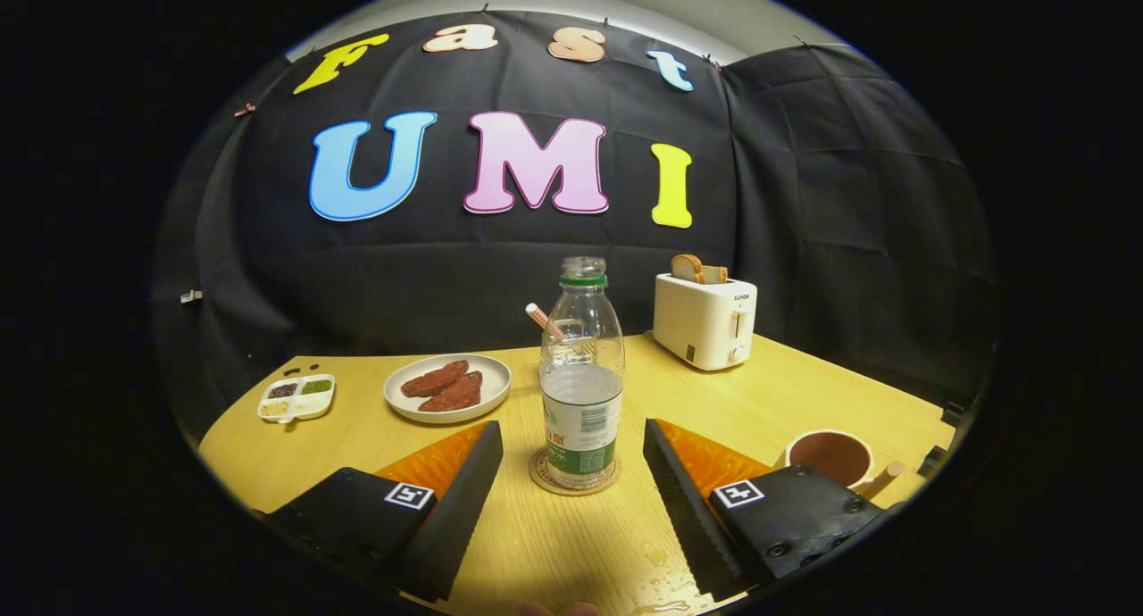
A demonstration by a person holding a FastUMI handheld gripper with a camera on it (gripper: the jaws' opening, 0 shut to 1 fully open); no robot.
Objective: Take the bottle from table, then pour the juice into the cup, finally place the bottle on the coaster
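A clear plastic bottle (581,375) with a green label and a green neck ring stands upright on a round cork coaster (573,482), about half full of clear liquid. It is just ahead of my gripper (571,442), in line with the gap between the fingers. The fingers (473,473) are spread wide and touch nothing. A cup (832,456) with a dark inside and a wooden handle sits right of the right finger, near the table's right edge.
A white toaster (705,319) with bread in it stands at the back right. A white plate (446,388) with reddish-brown pieces lies left of the bottle, a small divided dish (296,397) further left. Small drops of liquid (665,589) spot the wooden table (571,545) near the fingers.
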